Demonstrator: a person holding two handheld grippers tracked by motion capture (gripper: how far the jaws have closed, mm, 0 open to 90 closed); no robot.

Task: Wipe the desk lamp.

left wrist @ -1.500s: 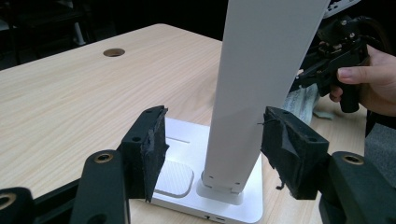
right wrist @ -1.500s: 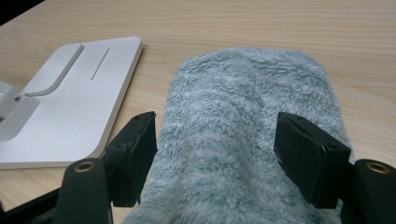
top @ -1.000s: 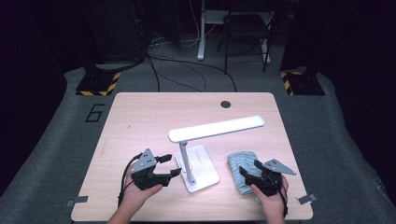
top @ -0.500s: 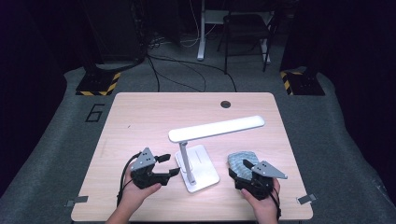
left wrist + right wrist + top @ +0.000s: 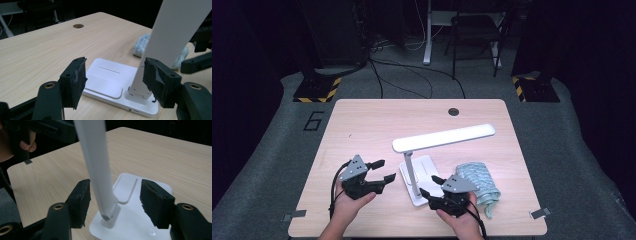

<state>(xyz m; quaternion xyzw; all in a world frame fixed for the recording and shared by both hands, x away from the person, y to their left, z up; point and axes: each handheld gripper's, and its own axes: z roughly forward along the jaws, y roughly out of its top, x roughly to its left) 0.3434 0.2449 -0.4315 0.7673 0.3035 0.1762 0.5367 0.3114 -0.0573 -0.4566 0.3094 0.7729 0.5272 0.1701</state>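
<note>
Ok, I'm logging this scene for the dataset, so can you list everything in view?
Desk lamp: one, white, flat base near the table's front centre, long head above it.
Cloth: one, pale blue-green, rolled, right of the lamp base.
Table: one, light wood, with a dark round hole near the far edge.
Chair: one, dark, on the floor beyond the table.
Floor cables: several, black.
Left tongs: black, open, left of the lamp base.
Right tongs: black, open, at the lamp base.
</note>
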